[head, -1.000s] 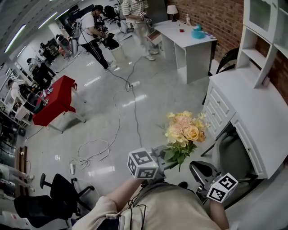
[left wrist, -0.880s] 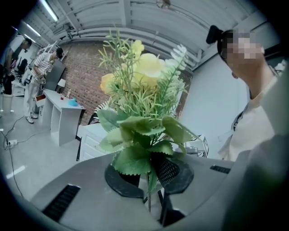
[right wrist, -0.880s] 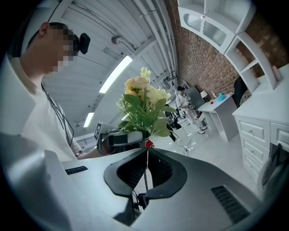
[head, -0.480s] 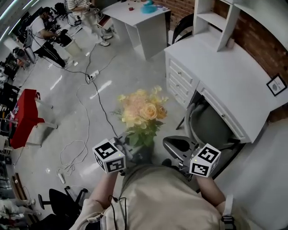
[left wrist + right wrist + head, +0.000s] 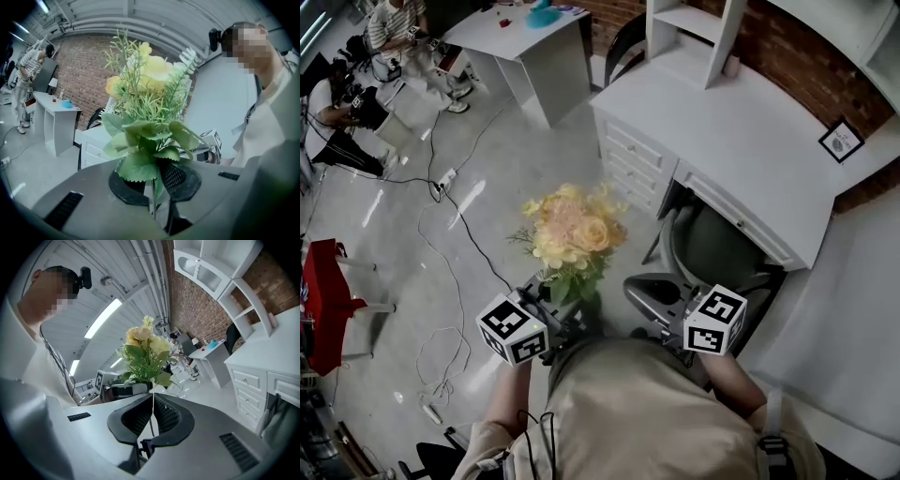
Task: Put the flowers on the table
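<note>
Carrying, not placed yet. Left to right in the head view:

- left gripper [image 5: 154,185]: clamped on the stems low down, just under the leaves. Its own view shows a thin stem pinched between the pads.
- flowers [image 5: 570,230]: in the air over the floor [image 5: 487,216], in front of the person's torso, well apart from any surface. Long axis is near vertical, heads up and stems down into the jaws.
- right gripper [image 5: 151,417]: clenched on nothing, pads together. It sits near the bouquet on its right side, not touching it.
- chair [image 5: 712,246]: pushed into the kneehole, between the right gripper and the bench front.
- bench [image 5: 750,141]: white, against the brick wall. The top is mostly bare, with a shelf unit [image 5: 694,28] at the back and a small framed picture [image 5: 841,141] toward the far right.

Key relation: the bench top lies up and right of the bouquet in the head view, so forward and to the person's right. The left gripper has the load, but the right one is nearer the bench. My read is that the left arm must reach across the body, or the person steps in closer.

The stems point down, so it probably gets laid on its side. Can't tell whether there is any base to stand it on.

Risk: a low approach drags the leaves over the chair back.
</note>
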The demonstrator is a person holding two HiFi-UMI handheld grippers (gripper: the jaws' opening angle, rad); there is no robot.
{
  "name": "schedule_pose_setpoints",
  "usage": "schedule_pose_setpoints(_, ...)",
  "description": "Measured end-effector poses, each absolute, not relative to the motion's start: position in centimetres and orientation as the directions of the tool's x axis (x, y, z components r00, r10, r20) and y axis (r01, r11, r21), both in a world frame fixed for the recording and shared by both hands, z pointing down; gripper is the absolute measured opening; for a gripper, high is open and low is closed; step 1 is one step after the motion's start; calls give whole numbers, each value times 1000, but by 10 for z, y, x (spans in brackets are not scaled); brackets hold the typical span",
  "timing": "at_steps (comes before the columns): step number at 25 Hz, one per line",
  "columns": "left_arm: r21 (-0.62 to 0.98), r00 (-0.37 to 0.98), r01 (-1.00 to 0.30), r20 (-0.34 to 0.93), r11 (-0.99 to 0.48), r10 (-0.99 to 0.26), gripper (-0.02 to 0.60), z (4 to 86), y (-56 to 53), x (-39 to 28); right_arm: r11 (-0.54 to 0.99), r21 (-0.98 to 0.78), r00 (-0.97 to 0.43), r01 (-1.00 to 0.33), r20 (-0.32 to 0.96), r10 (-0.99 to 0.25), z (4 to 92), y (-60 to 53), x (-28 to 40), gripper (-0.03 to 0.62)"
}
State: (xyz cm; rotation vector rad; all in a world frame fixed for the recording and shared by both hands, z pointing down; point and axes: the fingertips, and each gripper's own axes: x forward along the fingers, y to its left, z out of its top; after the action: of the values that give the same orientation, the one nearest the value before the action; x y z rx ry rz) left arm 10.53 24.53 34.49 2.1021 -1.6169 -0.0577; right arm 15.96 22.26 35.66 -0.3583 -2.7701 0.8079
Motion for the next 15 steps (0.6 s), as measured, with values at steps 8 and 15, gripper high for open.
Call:
schedule_pose_setpoints(8,406,349,-883,235,-235,-907,51,345,238,27,844,-531,-951,80,212,223,352,215,97,25)
schedule_pose_setpoints(15,370,395,-883,248,-290,-885,51,351,237,-22,864,-503,-953,-13,267,141,351,214,62,25)
